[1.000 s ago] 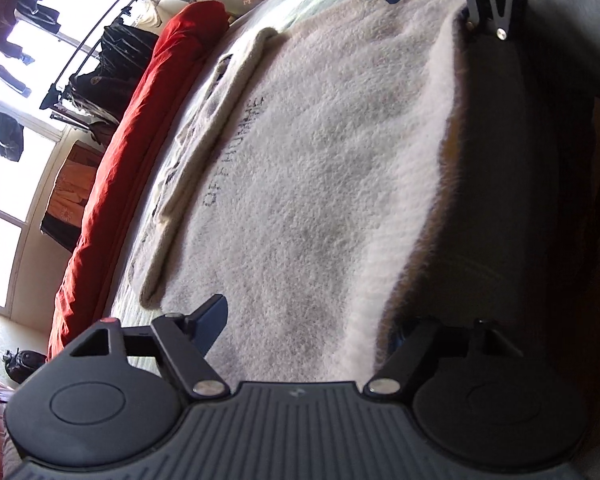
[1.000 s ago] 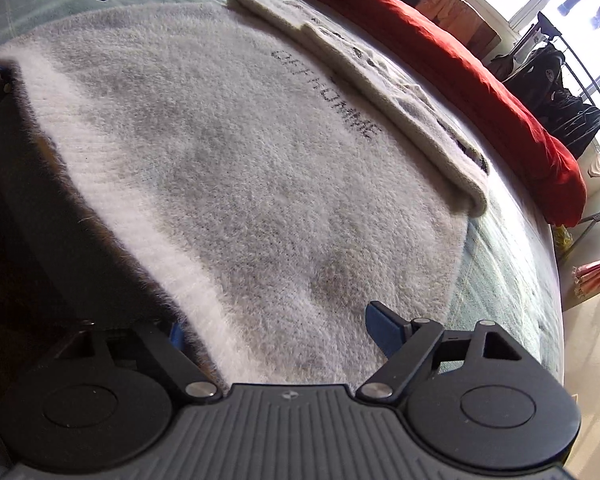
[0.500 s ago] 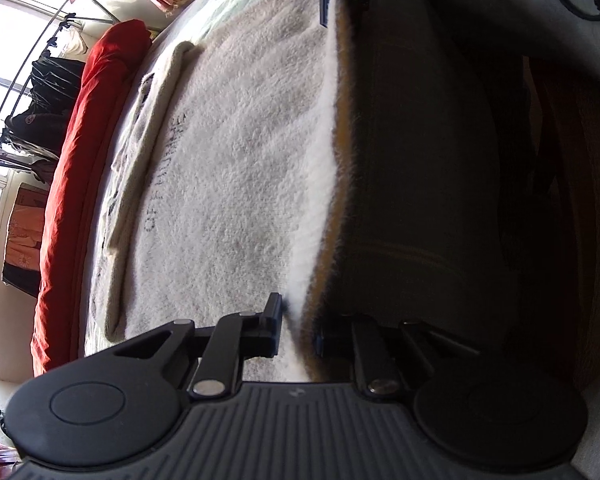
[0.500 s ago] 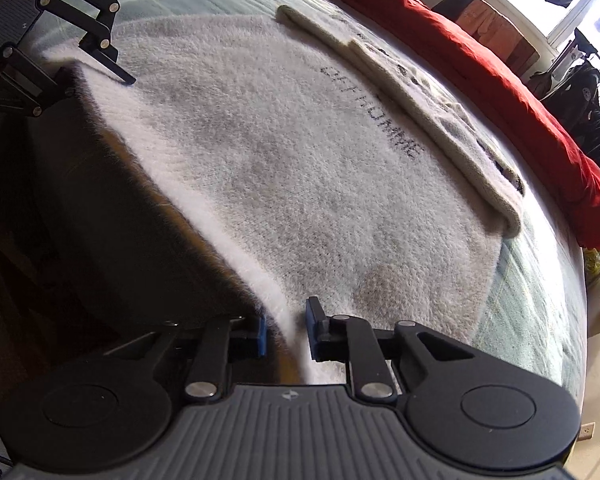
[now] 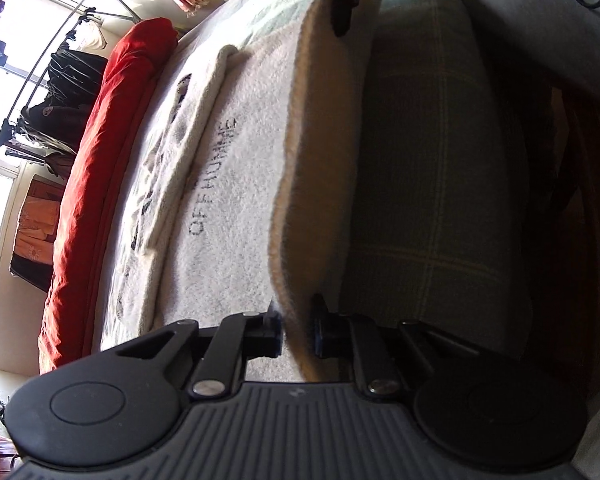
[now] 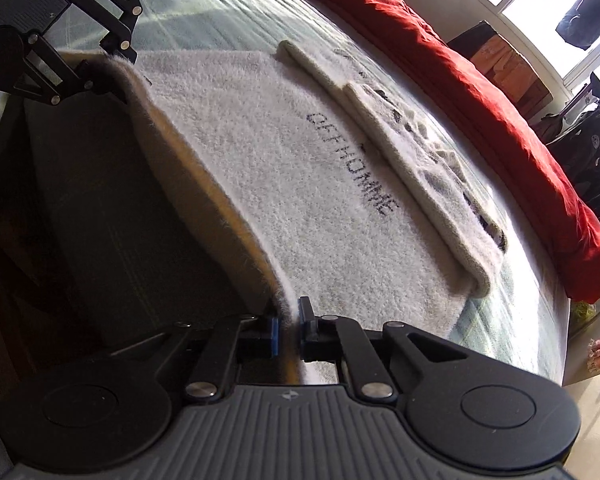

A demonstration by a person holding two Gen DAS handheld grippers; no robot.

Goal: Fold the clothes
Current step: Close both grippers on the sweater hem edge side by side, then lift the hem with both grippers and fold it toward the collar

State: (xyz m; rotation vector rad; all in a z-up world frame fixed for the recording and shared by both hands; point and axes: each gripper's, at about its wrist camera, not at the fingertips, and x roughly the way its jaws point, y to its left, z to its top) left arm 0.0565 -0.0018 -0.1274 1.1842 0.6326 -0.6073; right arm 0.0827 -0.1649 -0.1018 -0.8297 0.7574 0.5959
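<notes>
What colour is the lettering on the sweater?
Dark, near-black lettering on the off-white fuzzy sweater; clearest in the right wrist view.

Left wrist view: mounted behind the left gripper (image 5: 296,336), looking forward and steeply down along its fingers, very close to the sweater (image 5: 236,200) hem at the near bed edge. Right wrist view: same mounting behind the right gripper (image 6: 287,334), same downward pitch, equally close. Each view catches the opposite gripper at its top edge. Shared field: the sweater with its printed lettering, the red duvet (image 6: 480,92) beyond, and the clothes rack (image 5: 56,92) by the window.
</notes>
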